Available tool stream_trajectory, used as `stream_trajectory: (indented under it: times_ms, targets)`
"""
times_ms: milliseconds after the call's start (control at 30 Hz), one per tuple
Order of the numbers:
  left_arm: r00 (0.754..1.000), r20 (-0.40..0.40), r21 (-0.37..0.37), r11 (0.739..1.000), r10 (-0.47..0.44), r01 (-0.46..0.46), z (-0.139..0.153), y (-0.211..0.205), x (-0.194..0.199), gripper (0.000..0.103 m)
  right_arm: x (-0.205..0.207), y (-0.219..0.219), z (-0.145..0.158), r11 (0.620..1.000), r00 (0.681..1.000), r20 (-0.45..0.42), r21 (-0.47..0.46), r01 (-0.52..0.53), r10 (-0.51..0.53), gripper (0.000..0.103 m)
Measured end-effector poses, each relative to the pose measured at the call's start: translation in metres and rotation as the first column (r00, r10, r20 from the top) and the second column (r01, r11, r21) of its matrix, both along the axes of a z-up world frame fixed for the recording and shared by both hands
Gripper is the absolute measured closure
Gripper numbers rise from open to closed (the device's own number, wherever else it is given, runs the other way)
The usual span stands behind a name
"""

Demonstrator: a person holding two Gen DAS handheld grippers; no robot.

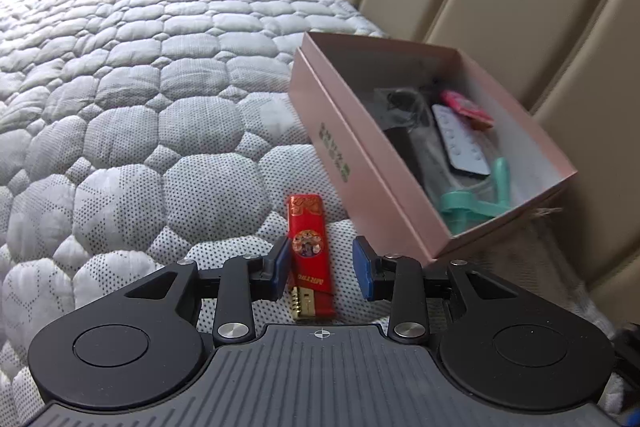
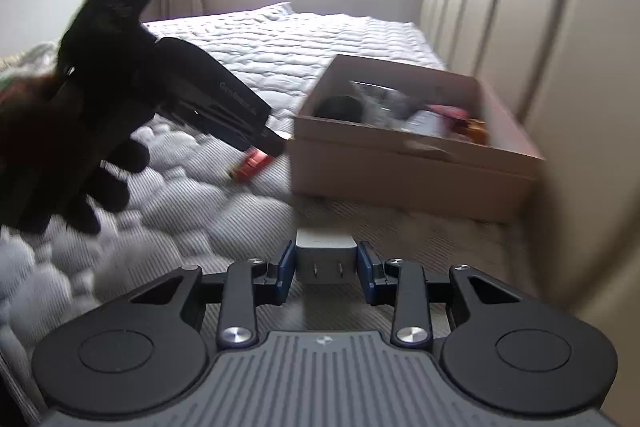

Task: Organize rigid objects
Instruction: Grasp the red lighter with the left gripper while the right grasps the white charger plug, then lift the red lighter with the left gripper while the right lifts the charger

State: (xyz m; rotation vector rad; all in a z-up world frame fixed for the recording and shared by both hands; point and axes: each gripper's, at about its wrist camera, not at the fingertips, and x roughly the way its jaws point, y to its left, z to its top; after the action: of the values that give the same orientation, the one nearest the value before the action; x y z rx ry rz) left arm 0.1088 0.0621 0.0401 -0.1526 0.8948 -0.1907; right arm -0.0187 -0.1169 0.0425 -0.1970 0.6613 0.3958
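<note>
My left gripper (image 1: 322,269) stands partly open around one red lighter (image 1: 310,259) at lower centre of its view, the left pad touching it, the right pad clear; its long axis runs up the frame, metal end toward me. My right gripper (image 2: 325,263) clamps one grey charger (image 2: 325,261), prongs facing me. One pink box (image 1: 340,131) sits right of centre.

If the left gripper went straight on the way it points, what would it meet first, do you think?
Probably the red lighter: it lies on the mattress between the left gripper's open jaws, lengthwise along its line. The pink box sits off to the right.
</note>
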Motion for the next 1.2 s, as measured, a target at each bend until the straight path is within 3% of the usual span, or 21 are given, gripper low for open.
stream_trajectory:
  times_ms: [133,233,400,867,967,1100,1200]
  targets:
    - [1.0,0.005,0.025,1.0,-0.006,0.006,-0.008,-0.004,0.002,0.066,-0.012,-0.025,0.001,0.999,0.999,-0.002,-0.001,0.04,-0.04,0.07]
    - [1.0,0.018,0.068,0.998,-0.012,0.01,-0.013,-0.009,0.0,0.076,-0.014,-0.036,0.0,0.998,0.998,-0.01,0.011,0.065,-0.065,0.07]
    - [1.0,-0.001,0.041,0.999,-0.014,0.014,-0.01,-0.003,-0.012,0.076,-0.015,-0.043,-0.004,0.996,0.996,-0.021,0.027,0.09,-0.089,0.07]
    - [0.989,-0.035,0.025,0.989,-0.143,0.144,-0.001,-0.021,-0.116,0.076,-0.035,-0.049,-0.005,0.997,0.996,-0.023,0.018,0.082,-0.081,0.071]
    - [0.99,-0.027,0.061,0.988,-0.138,0.139,-0.003,-0.029,-0.119,0.076,-0.035,-0.052,-0.008,0.995,0.994,-0.039,0.022,0.1,-0.099,0.067]
    - [0.992,-0.027,0.07,0.99,-0.124,0.126,-0.006,-0.034,-0.118,0.076,-0.03,-0.053,-0.006,0.992,0.992,-0.035,0.048,0.119,-0.117,0.049]
    - [0.993,-0.033,0.054,0.992,-0.112,0.114,-0.006,-0.032,-0.116,0.076,-0.021,-0.05,-0.008,0.991,0.992,-0.027,0.055,0.124,-0.123,0.047]
